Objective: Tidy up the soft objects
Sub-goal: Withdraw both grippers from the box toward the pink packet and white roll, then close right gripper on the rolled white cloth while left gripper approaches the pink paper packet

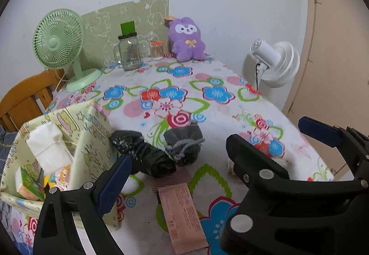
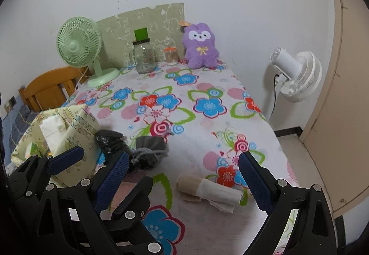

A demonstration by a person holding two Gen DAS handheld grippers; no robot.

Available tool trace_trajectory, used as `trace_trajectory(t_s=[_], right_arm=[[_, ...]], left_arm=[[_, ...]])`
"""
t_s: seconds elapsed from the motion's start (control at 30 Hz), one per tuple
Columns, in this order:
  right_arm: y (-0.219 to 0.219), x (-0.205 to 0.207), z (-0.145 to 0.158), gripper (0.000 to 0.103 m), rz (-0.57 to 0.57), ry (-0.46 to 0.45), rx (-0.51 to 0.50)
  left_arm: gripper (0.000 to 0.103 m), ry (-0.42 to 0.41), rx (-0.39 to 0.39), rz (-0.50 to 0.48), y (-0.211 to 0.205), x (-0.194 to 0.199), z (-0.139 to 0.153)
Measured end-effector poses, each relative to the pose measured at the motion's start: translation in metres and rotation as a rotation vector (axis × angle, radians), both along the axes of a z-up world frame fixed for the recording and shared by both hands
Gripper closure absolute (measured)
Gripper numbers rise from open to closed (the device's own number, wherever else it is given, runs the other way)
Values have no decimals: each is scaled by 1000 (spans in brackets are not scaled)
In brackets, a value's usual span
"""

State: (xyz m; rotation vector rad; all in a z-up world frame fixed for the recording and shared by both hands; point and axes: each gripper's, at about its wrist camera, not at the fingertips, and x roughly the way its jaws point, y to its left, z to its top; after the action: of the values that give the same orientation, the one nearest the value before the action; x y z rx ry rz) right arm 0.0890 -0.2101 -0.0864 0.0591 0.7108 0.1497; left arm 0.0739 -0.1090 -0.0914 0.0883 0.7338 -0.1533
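Both hand-held grippers — left [image 1: 182, 158], right [image 2: 184, 179] — are hanging apart, empty; rolled socks [image 1: 147, 151] and bandage roll [image 2: 209, 188] are still waiting near the tabletop's front edge, outside the fabric bin [image 1: 92, 139]

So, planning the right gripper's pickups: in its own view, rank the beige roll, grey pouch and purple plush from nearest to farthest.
From the right gripper:
1. Beige roll, lying between the fingers.
2. Grey pouch, ahead to the left.
3. Purple plush, at the table's far end.

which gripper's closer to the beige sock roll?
Right. The right gripper is open with the beige sock roll lying between its fingers. The left gripper sits further left, by the dark sock bundles.
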Motion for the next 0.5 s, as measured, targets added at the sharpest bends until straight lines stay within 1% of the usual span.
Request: trace_trajectory(t_s=[0.03, 0.1, 0.2, 0.37, 0.5], right_arm=[[0, 1, -4, 6, 0, 4, 0], [-1, 1, -12, 6, -5, 11, 2], [-3, 2, -22, 6, -10, 23, 12], [-3, 2, -32, 6, -2, 35, 11], [-3, 6, -42, 6, 5, 58, 11]], left_arm=[[6, 7, -2, -1, 0, 1, -5], [5, -11, 22, -9, -4, -2, -10], [5, 22, 5, -14, -4, 0, -17], [6, 48, 6, -8, -3, 3, -27], [6, 87, -2, -2, -3, 6, -39]])
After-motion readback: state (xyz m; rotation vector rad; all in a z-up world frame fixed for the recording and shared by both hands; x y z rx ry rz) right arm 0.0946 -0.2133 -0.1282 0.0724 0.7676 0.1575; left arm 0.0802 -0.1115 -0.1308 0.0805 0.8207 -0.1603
